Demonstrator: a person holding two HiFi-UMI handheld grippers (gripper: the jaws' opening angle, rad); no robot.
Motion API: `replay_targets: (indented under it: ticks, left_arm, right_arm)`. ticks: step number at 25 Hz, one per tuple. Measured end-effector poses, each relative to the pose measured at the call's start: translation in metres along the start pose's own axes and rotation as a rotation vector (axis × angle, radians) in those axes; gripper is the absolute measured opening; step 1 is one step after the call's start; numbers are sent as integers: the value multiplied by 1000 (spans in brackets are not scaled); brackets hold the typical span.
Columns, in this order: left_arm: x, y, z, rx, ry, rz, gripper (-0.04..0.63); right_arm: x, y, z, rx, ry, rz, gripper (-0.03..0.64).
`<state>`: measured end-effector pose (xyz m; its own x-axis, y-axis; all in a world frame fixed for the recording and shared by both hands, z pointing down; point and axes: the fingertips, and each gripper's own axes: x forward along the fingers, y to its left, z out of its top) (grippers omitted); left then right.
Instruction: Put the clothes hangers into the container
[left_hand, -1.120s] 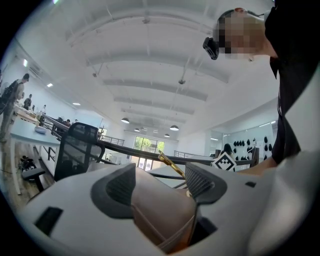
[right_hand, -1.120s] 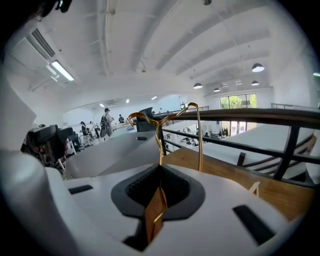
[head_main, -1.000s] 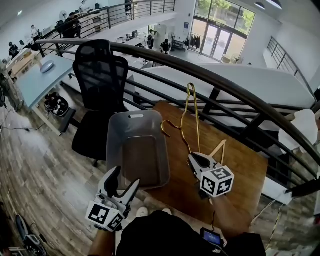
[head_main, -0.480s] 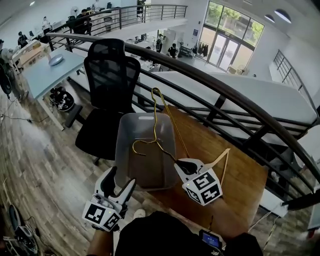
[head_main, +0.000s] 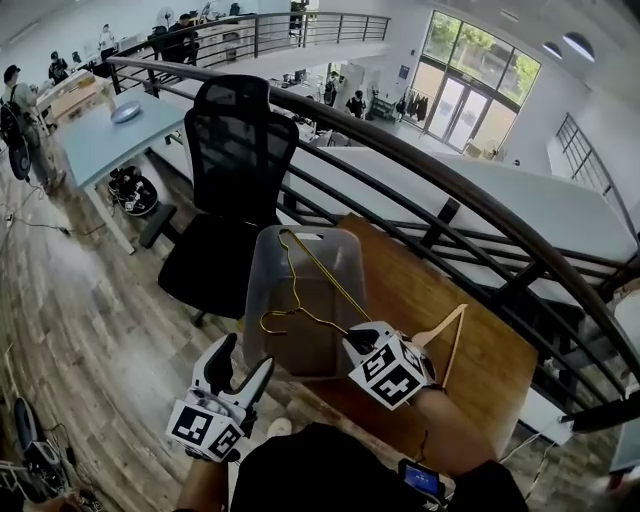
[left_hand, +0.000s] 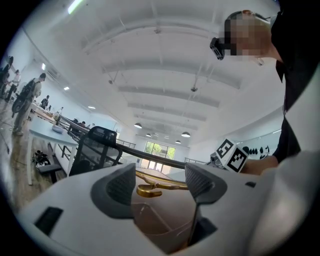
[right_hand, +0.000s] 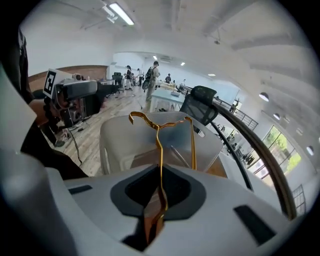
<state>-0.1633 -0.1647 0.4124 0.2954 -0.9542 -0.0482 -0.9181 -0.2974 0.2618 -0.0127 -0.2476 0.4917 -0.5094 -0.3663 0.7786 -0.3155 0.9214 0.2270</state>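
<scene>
A thin gold wire hanger (head_main: 320, 262) hangs over the translucent grey container (head_main: 258, 290), its hook low near the bin's left wall. My right gripper (head_main: 352, 335) pinches the hanger's end; its jaws are just starting to open, with the wire (right_hand: 160, 150) still between the pads. In the right gripper view the bin (right_hand: 115, 135) lies straight ahead under the hanger. A wooden hanger (head_main: 445, 330) rests on the table beside the right gripper. My left gripper (head_main: 245, 358) is held open and empty in front of the bin, pointing at the gold hook (left_hand: 150, 190).
The bin stands on the left end of a brown wooden table (head_main: 430, 290). A black railing (head_main: 400, 150) curves behind it. A black office chair (head_main: 235, 140) stands just beyond the bin. Wooden floor lies to the left.
The right gripper has carried the gold hanger left, from above the table to over the bin, and lowered it. The left gripper has stayed where it was.
</scene>
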Motion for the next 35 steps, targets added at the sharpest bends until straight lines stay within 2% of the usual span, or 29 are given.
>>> replay_targets:
  ticks: [3, 11, 21, 26, 28, 31, 33, 35]
  left_arm:
    - [-4, 6, -1, -3, 9, 8, 314]
    - [-20, 20, -10, -31, 28, 49, 314]
    - [-44, 41, -13, -52, 34, 113, 314]
    - [-49, 46, -12, -52, 38, 125, 314]
    - [-49, 45, -12, -50, 41, 124, 314]
    - [-48, 44, -13, -45, 49, 116, 314]
    - [-45, 44, -13, -41, 54, 106, 314]
    - [-39, 41, -13, -36, 57, 92, 314]
  right_arm:
    - [10, 3, 3, -49, 60, -7, 21]
    - [40, 21, 14, -126, 150, 49, 29]
    - [70, 18, 6, -332, 301, -29, 38]
    - [82, 16, 7, -407, 315, -68, 47]
    - [83, 17, 8, -403, 294, -65, 69]
    - [79, 24, 13, -334, 243, -16, 171]
    - [75, 27, 19, -282, 196, 13, 201]
    - [70, 27, 23, -240, 158, 30, 201]
